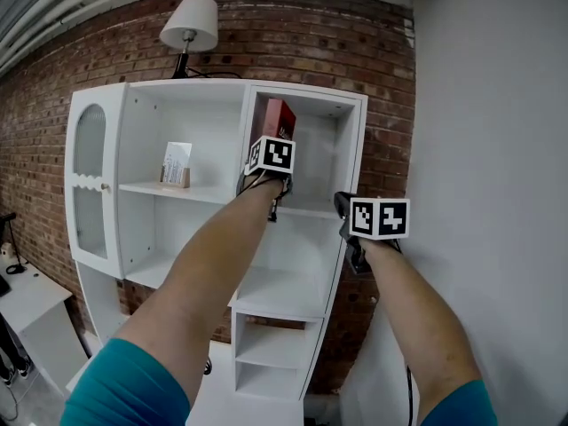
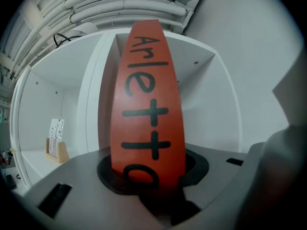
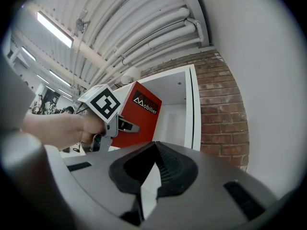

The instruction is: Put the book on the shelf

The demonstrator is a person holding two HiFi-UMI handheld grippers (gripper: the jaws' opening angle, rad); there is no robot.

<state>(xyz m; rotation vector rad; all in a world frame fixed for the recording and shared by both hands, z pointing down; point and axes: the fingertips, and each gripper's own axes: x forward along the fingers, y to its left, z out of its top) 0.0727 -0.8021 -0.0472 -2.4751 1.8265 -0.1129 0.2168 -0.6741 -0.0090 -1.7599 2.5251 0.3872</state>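
Note:
A red book (image 1: pixel 278 116) stands upright inside the top right compartment of the white shelf unit (image 1: pixel 306 211). My left gripper (image 1: pixel 277 142) is shut on its lower end, with the marker cube just below the book. In the left gripper view the book's red spine (image 2: pixel 147 104) with black lettering rises between the jaws, and the left gripper (image 2: pixel 151 176) is clamped on its bottom. The right gripper view shows the book's cover (image 3: pixel 139 114) and the left gripper (image 3: pixel 115 123) from the side. My right gripper (image 1: pixel 343 204) hangs shut and empty to the right, in front of the shelf's right edge.
A small card stand (image 1: pixel 176 165) sits on the middle left shelf. A glazed door (image 1: pixel 89 185) closes the far left section. A lamp (image 1: pixel 191 25) stands on top. A white wall (image 1: pixel 488 149) is close on the right, a brick wall behind.

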